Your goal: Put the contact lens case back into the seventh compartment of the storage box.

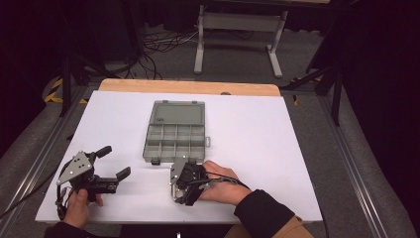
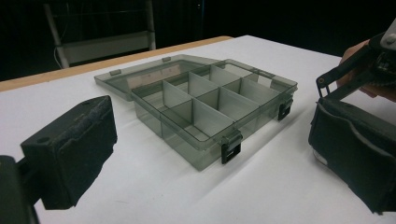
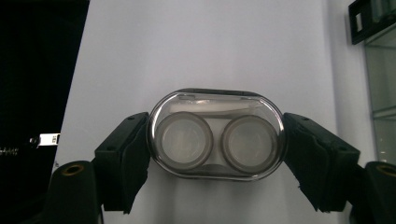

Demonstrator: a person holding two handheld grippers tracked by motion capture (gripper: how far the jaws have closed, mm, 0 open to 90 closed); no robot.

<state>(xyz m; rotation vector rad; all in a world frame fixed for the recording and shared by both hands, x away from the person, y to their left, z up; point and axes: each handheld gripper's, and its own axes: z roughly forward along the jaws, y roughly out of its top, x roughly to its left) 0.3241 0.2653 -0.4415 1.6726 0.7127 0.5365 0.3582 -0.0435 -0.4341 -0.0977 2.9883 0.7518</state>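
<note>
I've got my right gripper (image 3: 217,140) pinching the contact lens case (image 3: 216,134) near the table's (image 1: 257,129) front edge; grasp done. My left gripper (image 1: 113,162) rests spread. The open organizer box (image 1: 175,135) mid-table is empty, so placing remains, I reckon.

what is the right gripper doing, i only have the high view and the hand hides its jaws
Observer: The right gripper is shut on a clear oval case, one pad on each end.
Operator: whats in the case
Observer: Two round wells side by side, like a contact lens case.
Operator: and the organizer box
Observer: The organizer box lies open, its compartments look empty from the left gripper view.
Operator: left gripper
Observer: The left gripper is open, holding nothing.
</note>
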